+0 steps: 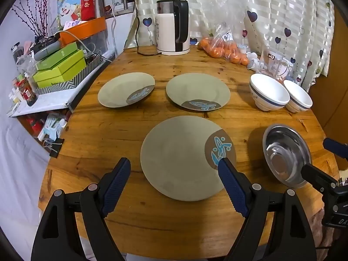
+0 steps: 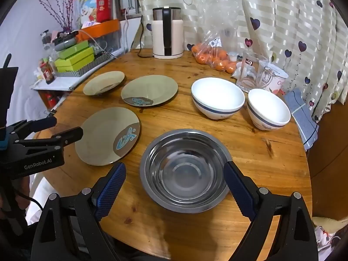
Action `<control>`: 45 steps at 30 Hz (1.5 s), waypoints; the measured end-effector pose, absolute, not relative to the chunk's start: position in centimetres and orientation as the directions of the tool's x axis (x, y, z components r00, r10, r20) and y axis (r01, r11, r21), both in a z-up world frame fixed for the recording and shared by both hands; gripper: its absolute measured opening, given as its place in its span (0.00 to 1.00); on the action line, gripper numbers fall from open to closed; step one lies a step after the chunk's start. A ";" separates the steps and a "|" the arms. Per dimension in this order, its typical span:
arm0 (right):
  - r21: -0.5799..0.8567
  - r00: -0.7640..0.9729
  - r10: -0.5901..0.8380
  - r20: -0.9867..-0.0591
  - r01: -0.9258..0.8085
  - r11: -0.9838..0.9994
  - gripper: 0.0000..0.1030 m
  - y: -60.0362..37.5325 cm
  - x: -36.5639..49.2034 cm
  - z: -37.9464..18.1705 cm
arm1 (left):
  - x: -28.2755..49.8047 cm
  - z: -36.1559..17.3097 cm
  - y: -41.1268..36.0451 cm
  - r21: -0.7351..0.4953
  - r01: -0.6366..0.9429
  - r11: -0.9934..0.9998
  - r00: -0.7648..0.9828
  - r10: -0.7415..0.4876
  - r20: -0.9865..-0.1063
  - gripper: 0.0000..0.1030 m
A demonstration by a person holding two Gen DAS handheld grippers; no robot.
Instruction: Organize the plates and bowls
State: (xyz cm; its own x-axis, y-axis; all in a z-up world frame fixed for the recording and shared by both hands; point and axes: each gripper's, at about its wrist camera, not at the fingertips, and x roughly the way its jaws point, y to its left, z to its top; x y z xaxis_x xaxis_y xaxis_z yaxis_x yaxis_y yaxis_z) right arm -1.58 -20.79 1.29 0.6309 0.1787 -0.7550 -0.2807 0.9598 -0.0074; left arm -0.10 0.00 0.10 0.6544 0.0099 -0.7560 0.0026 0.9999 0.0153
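While both grippers hover above the near edge of the round wooden bench, neither touches any dish. The left gripper has its jaws wide apart, flanking the near plate from above; one blue pad overlaps the plate's brown patch in the left wrist view, though contact cannot be confirmed. The right gripper likewise has its jaws wide apart, one on each side of the steel bowl, which sits upright on the bench just right of the near plate.

Two more plates lie flat farther back: the left plate near the bench's left edge and the middle plate beside it, apart from each other. Two white bowls, the larger and the smaller, stand upright side by side at the right, behind the steel bowl.

At the rear of the bench stand a kettle, a bag of oranges and a glass jug.
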 end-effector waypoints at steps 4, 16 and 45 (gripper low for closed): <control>0.003 0.627 0.186 -0.757 -0.281 0.960 0.89 -20.7 -1.5 1.3 | -0.2 0.2 0.0 0.023 0.005 1.000 0.645 0.014 -0.764 0.80; 0.009 0.628 0.194 -0.753 -0.286 0.958 0.89 -20.7 -1.2 1.3 | 0.3 -0.3 -0.2 0.031 0.020 0.999 0.620 0.012 -0.785 0.80; 0.017 0.624 0.201 -0.755 -0.288 0.957 0.89 -20.5 -1.1 1.6 | 0.1 -0.8 -0.4 0.032 0.031 0.999 0.597 0.007 -0.802 0.80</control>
